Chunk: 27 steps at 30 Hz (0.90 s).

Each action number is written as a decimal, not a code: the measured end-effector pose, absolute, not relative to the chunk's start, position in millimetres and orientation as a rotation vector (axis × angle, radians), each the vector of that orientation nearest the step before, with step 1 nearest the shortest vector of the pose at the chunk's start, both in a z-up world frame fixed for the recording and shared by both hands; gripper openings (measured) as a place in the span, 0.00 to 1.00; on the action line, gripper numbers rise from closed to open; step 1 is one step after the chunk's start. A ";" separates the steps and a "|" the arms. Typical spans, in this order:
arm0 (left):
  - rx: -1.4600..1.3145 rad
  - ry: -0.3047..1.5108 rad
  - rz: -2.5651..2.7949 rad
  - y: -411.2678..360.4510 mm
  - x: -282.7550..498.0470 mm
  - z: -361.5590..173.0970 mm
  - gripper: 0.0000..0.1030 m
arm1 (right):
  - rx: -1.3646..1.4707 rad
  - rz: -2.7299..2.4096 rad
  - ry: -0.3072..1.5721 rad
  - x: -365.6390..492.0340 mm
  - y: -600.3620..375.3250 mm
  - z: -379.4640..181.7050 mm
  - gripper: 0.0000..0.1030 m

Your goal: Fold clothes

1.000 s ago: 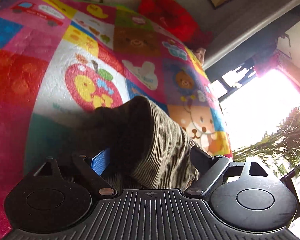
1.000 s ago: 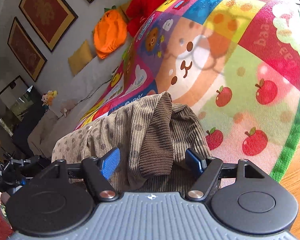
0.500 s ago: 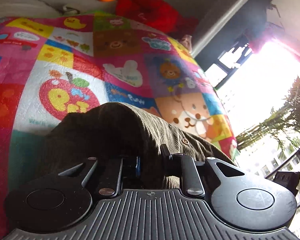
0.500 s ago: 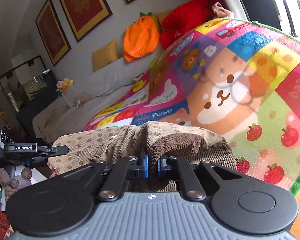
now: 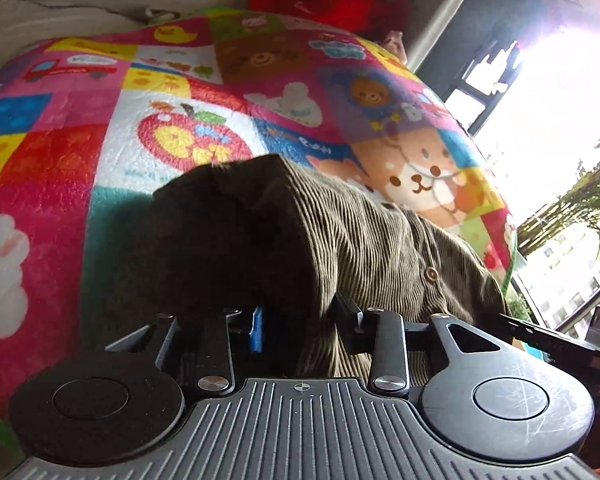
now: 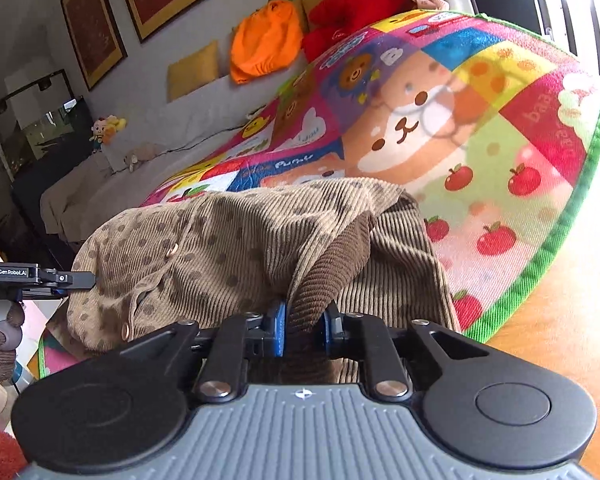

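Observation:
A brown corduroy garment (image 5: pixel 364 240) with dots and small buttons lies bunched on a colourful cartoon play mat (image 5: pixel 100 152). My left gripper (image 5: pixel 298 320) is shut on a dark fold of it at one end. My right gripper (image 6: pixel 305 326) is shut on the ribbed brown edge of the same garment (image 6: pixel 228 248) at the other end. The cloth is lifted and drapes over both sets of fingers, hiding the fingertips. The left gripper shows at the left edge of the right wrist view (image 6: pixel 40 278).
The mat (image 6: pixel 500 128) has a green border beside a wooden floor (image 6: pixel 560 320). A grey sofa (image 6: pixel 140 112) with orange (image 6: pixel 264 46), red and yellow cushions stands behind. A bright window (image 5: pixel 540 100) is at right. Framed pictures hang on the wall.
Both grippers closed on the garment a second ago and have stayed shut. Since then they lifted the cloth and moved, so more of the mat and garment shows.

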<state>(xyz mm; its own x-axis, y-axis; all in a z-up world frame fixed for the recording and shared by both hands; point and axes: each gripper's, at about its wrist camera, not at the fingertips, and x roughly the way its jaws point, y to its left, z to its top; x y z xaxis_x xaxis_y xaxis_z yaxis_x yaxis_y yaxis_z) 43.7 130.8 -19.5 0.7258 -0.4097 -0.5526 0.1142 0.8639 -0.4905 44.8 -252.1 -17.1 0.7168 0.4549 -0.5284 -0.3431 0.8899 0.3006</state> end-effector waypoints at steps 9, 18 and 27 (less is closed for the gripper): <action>-0.379 0.633 -0.316 135.1 38.7 9.0 0.50 | 0.121 0.419 0.616 50.0 -258.5 -7.2 0.36; -0.448 0.531 -0.489 96.9 90.8 34.7 0.71 | 0.188 0.486 0.507 81.1 -243.0 27.8 0.60; -0.384 0.758 -0.472 63.6 136.1 -27.2 0.75 | 0.027 0.553 0.657 134.1 -176.0 -18.4 0.67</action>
<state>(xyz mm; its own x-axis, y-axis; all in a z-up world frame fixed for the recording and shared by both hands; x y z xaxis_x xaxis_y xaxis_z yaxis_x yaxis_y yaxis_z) 136.1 63.6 -27.2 0.6316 -0.5359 -0.5603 0.2669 0.8288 -0.4918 134.1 -176.0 -18.4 0.6535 0.4956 -0.5721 -0.4789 0.8561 0.1946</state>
